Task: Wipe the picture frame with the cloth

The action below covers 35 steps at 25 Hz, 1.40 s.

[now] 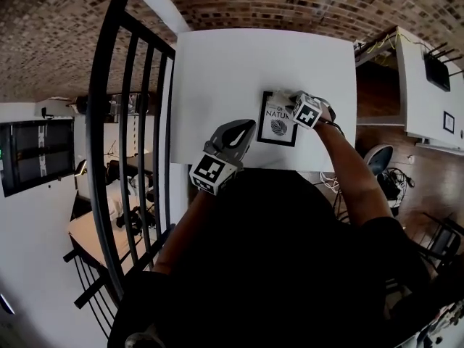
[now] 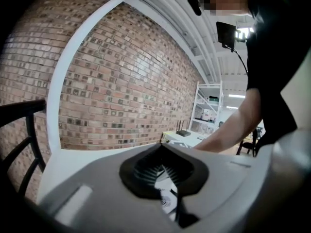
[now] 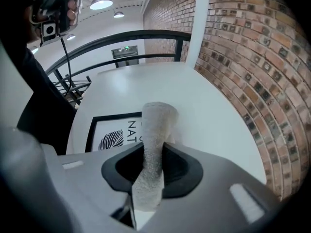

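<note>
A black picture frame (image 1: pixel 278 119) with a white leaf print lies flat on the white table (image 1: pixel 217 71). My right gripper (image 1: pixel 294 101) hovers over the frame's upper right corner, shut on a pale textured cloth (image 3: pixel 156 140). The cloth sticks out past the jaws in a rolled strip above the frame (image 3: pixel 111 134). My left gripper (image 1: pixel 245 127) is held left of the frame near the table's front edge. Its jaws stand together with nothing between them, and it (image 2: pixel 167 176) is apart from the frame.
A black metal railing (image 1: pixel 130 122) runs along the table's left side. A brick wall (image 3: pixel 243 57) stands close behind the table's far edge. A white desk with a router (image 2: pixel 183 134) and shelving (image 2: pixel 209 106) sit further off.
</note>
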{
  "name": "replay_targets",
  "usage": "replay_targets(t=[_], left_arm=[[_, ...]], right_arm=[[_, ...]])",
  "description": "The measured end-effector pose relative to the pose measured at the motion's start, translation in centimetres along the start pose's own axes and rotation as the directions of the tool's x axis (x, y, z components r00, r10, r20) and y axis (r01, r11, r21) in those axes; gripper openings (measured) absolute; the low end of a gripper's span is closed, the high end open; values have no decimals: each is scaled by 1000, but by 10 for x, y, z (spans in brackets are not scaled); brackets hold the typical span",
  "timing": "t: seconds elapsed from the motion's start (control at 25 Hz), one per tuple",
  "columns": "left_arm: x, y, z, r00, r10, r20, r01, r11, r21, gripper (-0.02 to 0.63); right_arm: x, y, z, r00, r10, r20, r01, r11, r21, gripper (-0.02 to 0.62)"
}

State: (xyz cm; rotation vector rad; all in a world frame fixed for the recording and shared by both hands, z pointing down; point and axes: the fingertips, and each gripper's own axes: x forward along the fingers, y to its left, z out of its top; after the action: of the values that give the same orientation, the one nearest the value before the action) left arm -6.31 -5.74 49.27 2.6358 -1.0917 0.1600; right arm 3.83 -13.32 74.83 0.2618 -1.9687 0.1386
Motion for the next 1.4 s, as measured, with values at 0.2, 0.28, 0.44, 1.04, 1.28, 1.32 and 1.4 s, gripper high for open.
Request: replay_targets(t=[0.2, 0.28, 0.44, 1.04, 1.28, 1.32, 1.4], left_arm=[[7, -11, -1, 999, -37, -5, 37, 999, 4, -2], [9, -19, 1, 998, -55, -12, 55, 998, -6, -2], [10, -28, 1, 997, -71, -20, 71, 997, -5, -2], [-17, -15, -8, 1000, 16, -4, -16, 1000, 5, -2], [-22, -15, -12, 1000, 13, -1, -13, 1000, -1, -2], [-21, -14, -12, 1000, 9, -1, -9, 1000, 0, -2], [-18, -15, -11, 1000, -2, 1, 2, 1000, 1, -2]], right_arm=[[-18, -2, -31, 999, -24, -31, 26, 998, 59, 87], [-24, -3, -41, 998, -37, -43, 40, 997, 73, 87], [-32, -4, -41, 999, -51, -14, 52, 995, 88, 87], [11, 54, 47, 998, 59, 14, -57, 993, -100, 87], [11, 51, 26, 999, 51, -14, -52, 997, -56, 87], [9, 50, 22, 999, 48, -21, -49, 997, -53, 87], [5, 47, 13, 999, 41, -33, -43, 998, -42, 87]])
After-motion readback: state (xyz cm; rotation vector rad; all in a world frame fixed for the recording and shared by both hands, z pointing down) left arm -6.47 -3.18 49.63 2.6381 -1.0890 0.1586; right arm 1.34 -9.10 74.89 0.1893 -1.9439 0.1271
